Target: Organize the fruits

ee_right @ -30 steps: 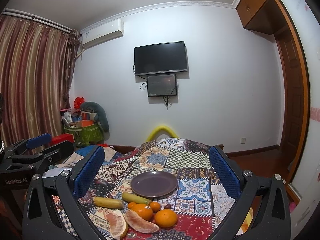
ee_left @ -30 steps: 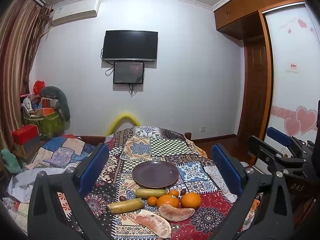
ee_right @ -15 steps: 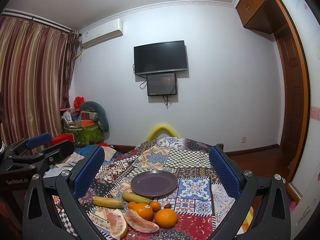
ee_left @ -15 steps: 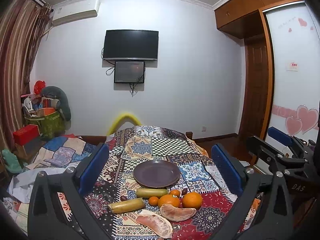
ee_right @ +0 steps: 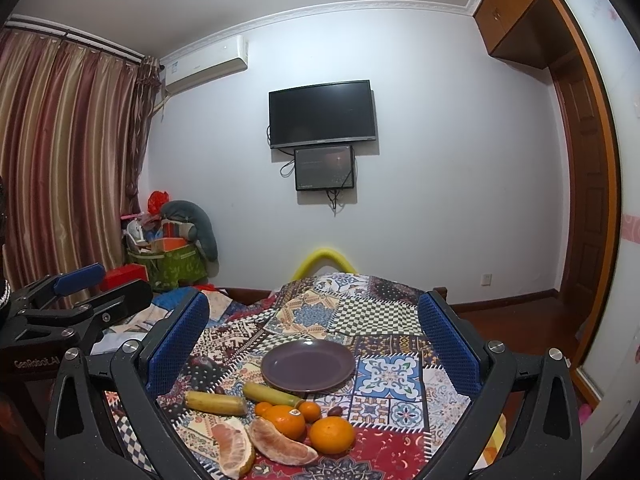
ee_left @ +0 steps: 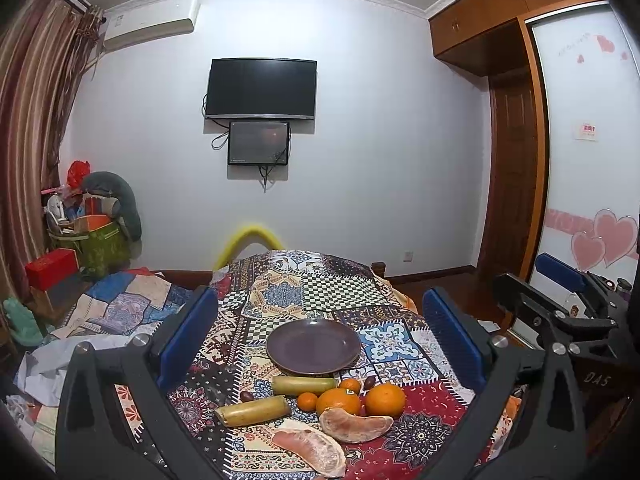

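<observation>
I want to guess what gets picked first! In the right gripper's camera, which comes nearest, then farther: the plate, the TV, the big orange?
1. Big orange: low, between the open right gripper fingers.
2. Plate: mid-table, behind the fruit.
3. TV: on the far wall.

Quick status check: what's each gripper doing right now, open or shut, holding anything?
Left gripper: open, holding nothing, above the fruit.
Right gripper: open, holding nothing, above the fruit.

left gripper (ee_left: 318,330): jaws spread wide, holding nothing, level, aimed toward 12 o'clock | right gripper (ee_right: 314,330): jaws spread wide, holding nothing, level, at the left one's 3 o'clock, side by side, apart
</observation>
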### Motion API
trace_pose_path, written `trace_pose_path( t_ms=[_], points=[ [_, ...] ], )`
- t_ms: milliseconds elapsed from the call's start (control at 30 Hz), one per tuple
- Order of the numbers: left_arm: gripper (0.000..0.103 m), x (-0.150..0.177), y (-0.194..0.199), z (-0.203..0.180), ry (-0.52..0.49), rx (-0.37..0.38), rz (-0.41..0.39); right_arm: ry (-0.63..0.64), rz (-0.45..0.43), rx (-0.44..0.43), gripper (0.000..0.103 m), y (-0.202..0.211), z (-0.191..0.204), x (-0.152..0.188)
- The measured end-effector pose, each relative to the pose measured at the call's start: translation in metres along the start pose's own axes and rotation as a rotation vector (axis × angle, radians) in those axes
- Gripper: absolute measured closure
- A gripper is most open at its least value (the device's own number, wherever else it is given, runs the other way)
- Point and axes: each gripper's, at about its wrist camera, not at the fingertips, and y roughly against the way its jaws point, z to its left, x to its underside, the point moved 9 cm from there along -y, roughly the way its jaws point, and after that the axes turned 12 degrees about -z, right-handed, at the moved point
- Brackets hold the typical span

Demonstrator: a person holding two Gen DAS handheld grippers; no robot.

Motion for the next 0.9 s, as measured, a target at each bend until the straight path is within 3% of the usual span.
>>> trace_pose_path(
  t_ms=[267, 500, 600, 900],
  points=[
    [0.0, 0.016, -0.012, 0.005, 0.02, 0.015, 0.054, 0.01, 0.051, 0.005, 0.0, -0.01, -0.001, 0.015],
    [0.0, 0.049, -0.032, 0.018, 0.027, -0.021, 0.136, 0.025, 0.108, 0.012, 0.0, -0.019, -0.007, 0.043],
    [0.0, 0.069, -0.045, 0.025, 0.023, -0.036, 0.19, 0.004, 0.171, -0.003, 0.0, -0.029, -0.01, 0.06],
    [0.015, 0.153, -0.081, 0.04, -0.003, -0.027, 0.417, -0.018, 0.389, -0.001, 0.0, -0.053, -0.025, 0.128]
  ],
)
